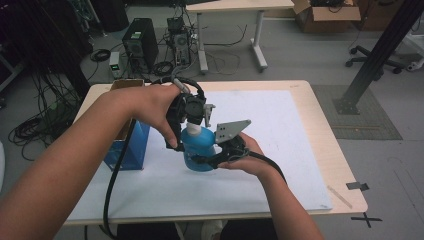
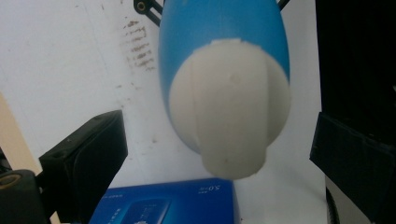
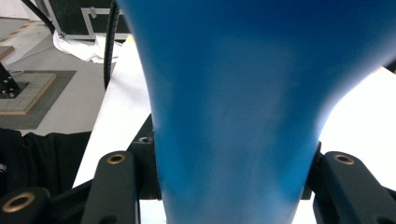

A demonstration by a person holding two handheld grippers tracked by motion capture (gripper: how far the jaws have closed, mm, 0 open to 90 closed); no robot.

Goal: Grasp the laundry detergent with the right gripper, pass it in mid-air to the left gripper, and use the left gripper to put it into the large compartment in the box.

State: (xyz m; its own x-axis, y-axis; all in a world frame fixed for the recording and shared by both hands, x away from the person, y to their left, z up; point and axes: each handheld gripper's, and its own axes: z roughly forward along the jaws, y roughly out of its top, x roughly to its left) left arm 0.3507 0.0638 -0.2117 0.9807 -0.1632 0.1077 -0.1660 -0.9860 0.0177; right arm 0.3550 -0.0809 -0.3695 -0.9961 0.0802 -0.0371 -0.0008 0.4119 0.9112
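The right gripper (image 1: 220,155) clamps the blue bottle (image 1: 198,150) from 3 o'clock; the left gripper (image 1: 192,117), jaws apart, straddles its white cap (image 2: 231,116) from 12 o'clock.

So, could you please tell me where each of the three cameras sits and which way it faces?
High view: fixed above the person's side, looking forward and down on the table; both forearms, the left gripper and right gripper show.
Left gripper view: rides the left gripper, looking along its open jaws at the white cap.
Right gripper view: rides the right gripper, its jaws pressed on the blue bottle.
Shared: all three show the bottle; the high and left gripper views both show the blue box.
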